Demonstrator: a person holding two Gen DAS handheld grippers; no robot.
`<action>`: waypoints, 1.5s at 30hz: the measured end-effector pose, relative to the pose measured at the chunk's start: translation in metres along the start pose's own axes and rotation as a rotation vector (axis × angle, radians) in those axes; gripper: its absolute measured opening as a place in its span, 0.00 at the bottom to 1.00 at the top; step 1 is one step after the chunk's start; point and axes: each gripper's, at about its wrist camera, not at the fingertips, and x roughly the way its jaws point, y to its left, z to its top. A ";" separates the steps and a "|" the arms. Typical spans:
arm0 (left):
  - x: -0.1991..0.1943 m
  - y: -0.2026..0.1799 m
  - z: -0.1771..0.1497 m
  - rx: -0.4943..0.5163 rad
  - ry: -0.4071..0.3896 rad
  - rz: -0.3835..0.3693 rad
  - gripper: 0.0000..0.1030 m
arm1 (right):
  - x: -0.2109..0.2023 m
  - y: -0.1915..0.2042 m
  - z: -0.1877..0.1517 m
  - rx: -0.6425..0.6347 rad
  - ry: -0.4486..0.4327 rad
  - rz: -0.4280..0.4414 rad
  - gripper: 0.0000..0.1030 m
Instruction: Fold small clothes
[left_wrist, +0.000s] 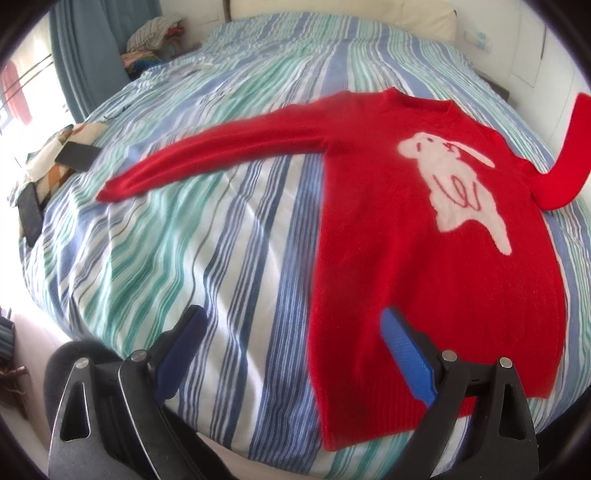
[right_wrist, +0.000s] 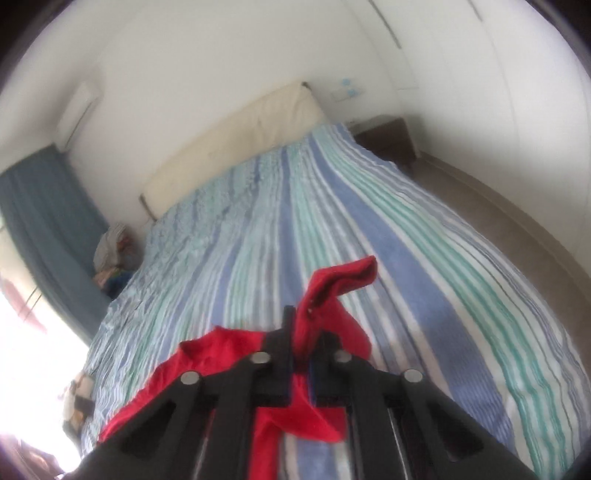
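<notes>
The left wrist view shows the whole red sweater (left_wrist: 424, 240) spread front-up on the bed (left_wrist: 221, 240), a white rabbit figure (left_wrist: 458, 184) knitted on its chest. One sleeve (left_wrist: 221, 147) lies stretched straight out across the striped cover toward the window side, while the other sleeve (left_wrist: 565, 155) is lifted off the bed and rises up at the far edge of the picture. The left tool (left_wrist: 291, 325) hangs above the hem end of the sweater with its blue-padded fingers (left_wrist: 406, 354) spread wide and nothing between them; one finger is over the red knit, the other over bare cover.

The right wrist view shows what the left cannot: the right tool (right_wrist: 301, 332) has its black fingers pressed together on the cuff end of the sleeve (right_wrist: 332, 295), red fabric bunching above and below the grip and drooping under the tool. The body of the sweater is hardly visible here.

The bed carries a cover striped in blue, teal and white. A cream padded headboard (right_wrist: 229, 147) stands against a white wall, with a dark nightstand (right_wrist: 388, 142) beside it. Blue curtains (left_wrist: 85, 55) hang by a bright window, a pile of clothes (left_wrist: 155, 37) sits near the curtain, and two dark phones (left_wrist: 77, 157) lie on a patterned cloth at the bed's edge.
</notes>
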 end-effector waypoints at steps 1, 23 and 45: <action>0.000 0.003 0.000 -0.008 -0.005 0.001 0.93 | 0.007 0.038 0.005 -0.059 0.017 0.063 0.05; 0.018 0.026 -0.016 -0.068 0.019 -0.022 0.93 | 0.154 0.016 -0.185 0.005 0.666 0.081 0.56; 0.010 0.057 0.039 -0.083 0.075 -0.206 0.99 | 0.006 -0.013 -0.273 -0.218 0.451 -0.096 0.70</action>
